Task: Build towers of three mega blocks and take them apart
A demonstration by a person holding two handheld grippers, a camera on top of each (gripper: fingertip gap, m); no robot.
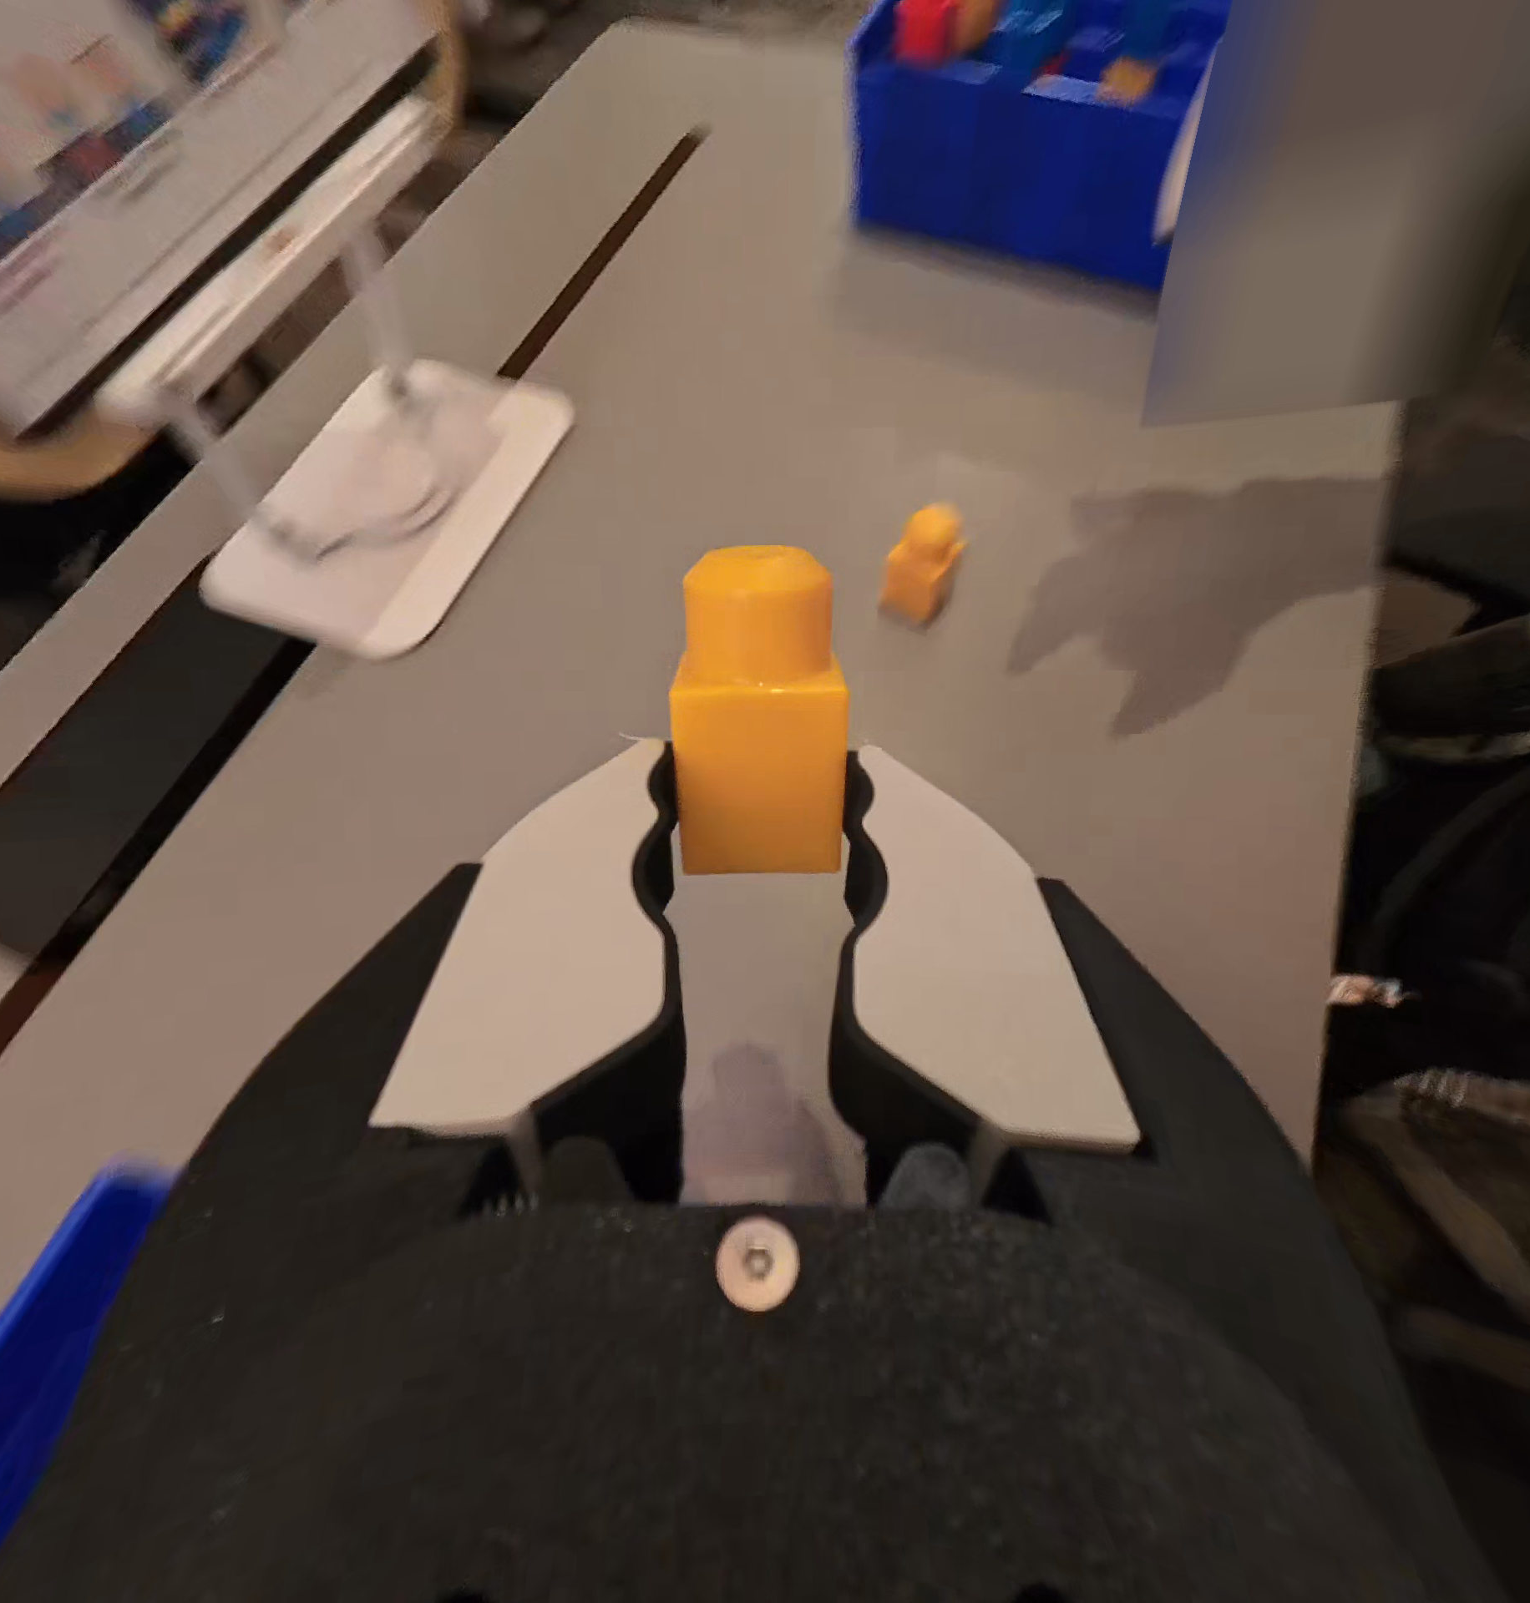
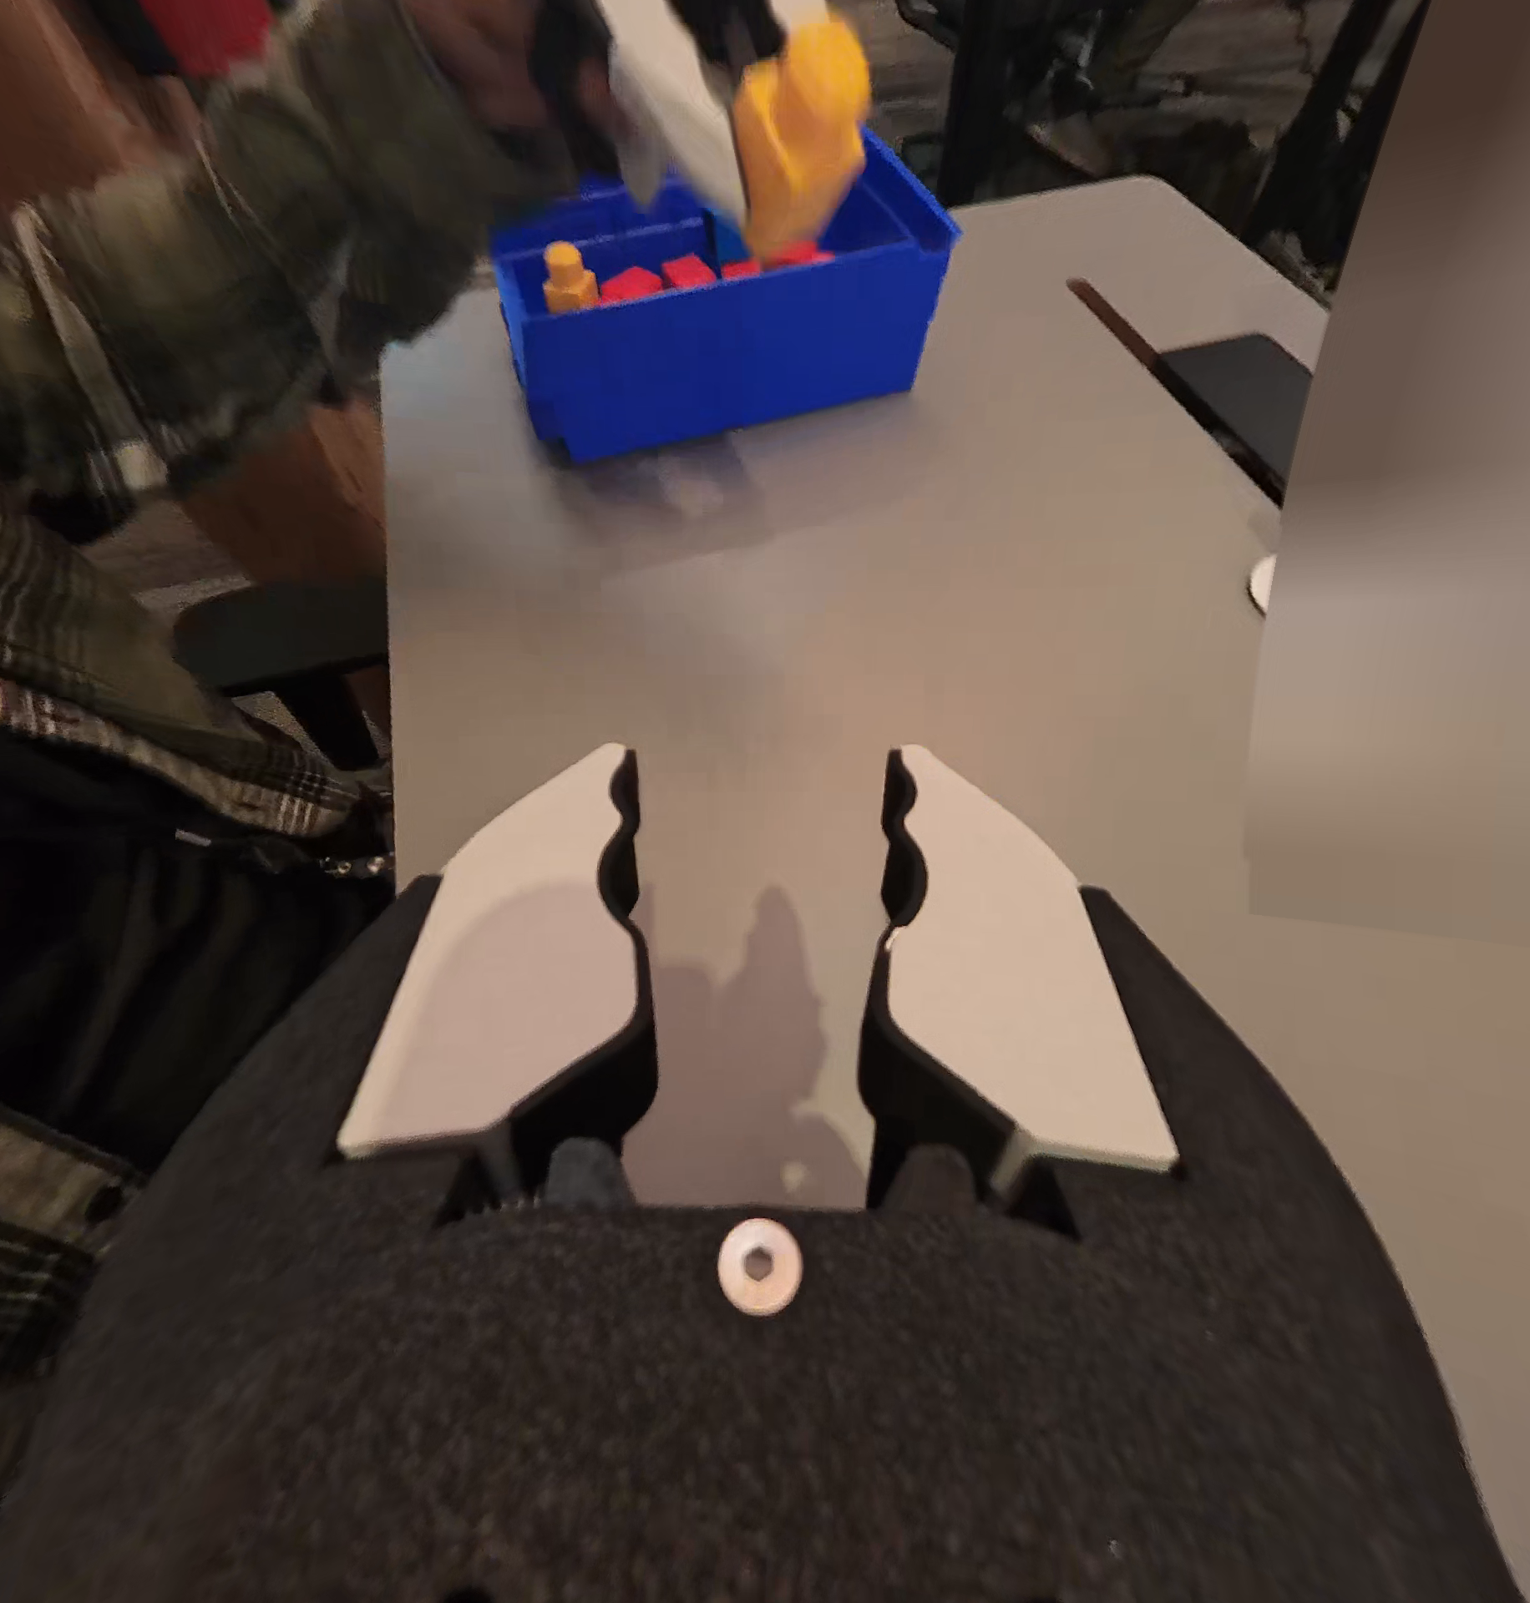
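My left gripper (image 1: 760, 763) is shut on an orange block (image 1: 757, 729), stud up, held above the grey table (image 1: 744, 390). A second orange block (image 1: 922, 564) stands alone on the table ahead and to the right. In the right wrist view my right gripper (image 2: 760, 763) is open and empty, low over the table (image 2: 744, 624). Far ahead, the left gripper (image 2: 709, 130) shows blurred with its orange block (image 2: 801, 139) above a blue bin (image 2: 727, 347) that holds red blocks (image 2: 631, 282) and an orange block (image 2: 566, 278).
Another blue bin (image 1: 1004, 147) with mixed blocks stands at the far right of the left wrist view. A white stand (image 1: 380, 512) with a tilted screen is at the left. A dark slot (image 1: 605, 251) runs across the table. A person's plaid sleeve (image 2: 137, 304) is at the left.
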